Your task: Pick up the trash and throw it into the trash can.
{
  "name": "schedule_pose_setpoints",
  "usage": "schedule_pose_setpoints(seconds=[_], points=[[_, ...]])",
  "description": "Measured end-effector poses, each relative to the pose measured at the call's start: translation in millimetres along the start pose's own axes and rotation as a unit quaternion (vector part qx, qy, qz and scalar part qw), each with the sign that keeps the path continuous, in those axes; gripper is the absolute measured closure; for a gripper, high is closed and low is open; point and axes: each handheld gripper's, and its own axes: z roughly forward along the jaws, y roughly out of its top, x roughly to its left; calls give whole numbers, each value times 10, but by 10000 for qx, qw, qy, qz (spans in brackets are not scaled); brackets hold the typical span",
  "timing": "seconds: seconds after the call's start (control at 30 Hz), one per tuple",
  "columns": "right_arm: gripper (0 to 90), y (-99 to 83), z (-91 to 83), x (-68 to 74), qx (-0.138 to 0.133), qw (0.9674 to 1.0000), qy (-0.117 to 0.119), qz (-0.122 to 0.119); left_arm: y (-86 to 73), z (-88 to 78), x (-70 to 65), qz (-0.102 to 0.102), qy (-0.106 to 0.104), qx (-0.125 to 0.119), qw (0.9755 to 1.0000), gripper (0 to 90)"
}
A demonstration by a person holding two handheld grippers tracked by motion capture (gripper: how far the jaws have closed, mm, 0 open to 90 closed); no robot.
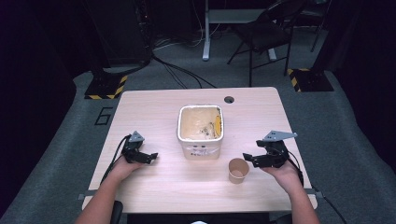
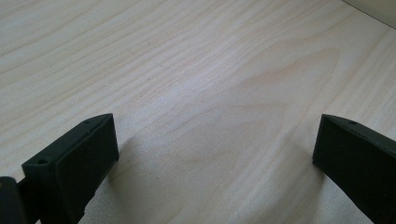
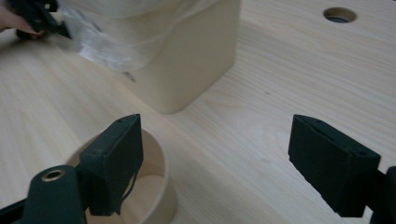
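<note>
— At the table's (image 1: 154,107) centre, what is sitting there?
— I am seeing a cream tub (image 1: 200,130), uncovered; a paper cup (image 1: 238,170) is standing upright near it at five o'clock.
— And the grippers?
— I am holding the left gripper (image 1: 150,157) at nine o'clock and the right gripper (image 1: 247,159) just beside the cup, both jaws spread wide, gripping nothing.

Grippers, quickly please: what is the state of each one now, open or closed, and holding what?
Left gripper: open, holding nothing, over the bare table.
Right gripper: open, holding nothing, beside the paper cup.
</note>
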Motion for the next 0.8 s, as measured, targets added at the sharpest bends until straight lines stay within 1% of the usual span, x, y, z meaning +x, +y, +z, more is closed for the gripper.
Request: schedule_pose_setpoints(seconds=[0.03, 0.07, 0.1, 0.13, 0.17, 0.27, 0.3, 0.37, 0.4, 0.43, 0.47, 0.57, 0.6, 0.63, 0.77, 0.8], points=[[170, 15, 1, 40, 6, 9999, 88, -86, 0, 1, 0, -3, -2, -3, 10000, 2], [170, 15, 1, 40, 6, 9999, 88, -86, 0, 0, 0, -2, -1, 1, 10000, 2], [168, 23, 5, 64, 16, 9998, 132, -155, 0, 0, 0, -6, -3, -1, 10000, 2], [164, 34, 16, 105, 49, 9995, 204, -244, 1, -2, 2, 18, 0, 14, 10000, 1], [158, 41, 29, 136, 90, 9991, 252, -318, -1, 1, -1, -7, -4, -4, 10000, 2], [144, 56, 70, 220, 186, 9977, 390, -520, 0, 0, 0, 0, 1, -1, 10000, 2], [142, 57, 77, 240, 204, 9974, 438, -531, 0, 0, 0, -5, -2, -2, 10000, 2], [133, 54, 105, 297, 240, 9955, 642, -660, 0, 0, 0, -5, -3, -2, 10000, 2], [133, 54, 105, 297, 240, 9955, 642, -660, 0, 0, 1, 4, 1, 0, 10000, 2], [122, 46, 124, 327, 286, 9937, 763, -770, 0, 0, 0, -3, -3, -1, 10000, 1], [122, 46, 124, 327, 286, 9937, 763, -770, 0, 1, -1, -9, -3, -3, 10000, 1], [101, 32, 157, 359, 361, 9917, 837, -911, 0, 1, 0, -5, -1, -2, 10000, 1], [90, 19, 177, 383, 429, 9904, 896, -957, 0, 0, 0, -3, -2, -2, 10000, 2], [90, 19, 177, 383, 429, 9904, 896, -957, 0, 0, 0, -1, 1, 0, 10000, 2], [72, -4, 219, 412, 522, 9874, 992, -1115, 0, 0, 0, 1, 1, 1, 10000, 1], [62, -19, 236, 420, 551, 9861, 1035, -1174, 0, 0, 0, 2, 1, 0, 10000, 2]])
